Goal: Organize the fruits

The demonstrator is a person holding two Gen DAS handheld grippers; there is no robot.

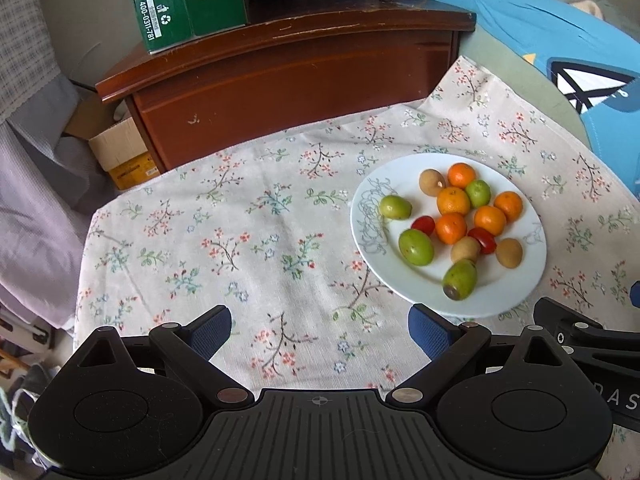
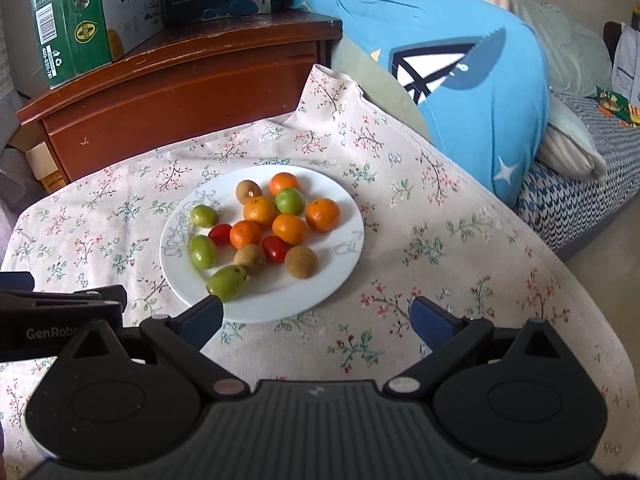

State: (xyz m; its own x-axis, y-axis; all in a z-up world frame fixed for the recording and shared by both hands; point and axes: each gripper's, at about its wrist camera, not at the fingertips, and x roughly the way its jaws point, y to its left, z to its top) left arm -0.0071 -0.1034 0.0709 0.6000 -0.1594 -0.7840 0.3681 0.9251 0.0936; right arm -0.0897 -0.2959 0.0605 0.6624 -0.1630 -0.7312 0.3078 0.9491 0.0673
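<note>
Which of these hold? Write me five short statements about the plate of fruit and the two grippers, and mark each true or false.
1. The round white plate holds five orange mandarins. True.
2. The left gripper is shut on a fruit. False: its jaws are open and hold nothing.
3. Two small red tomatoes lie on the plate. True.
4. The plate sits on bare wood. False: it rests on the floral tablecloth.
5. The right gripper is open, and hovers at the plate's near edge. True.
</note>
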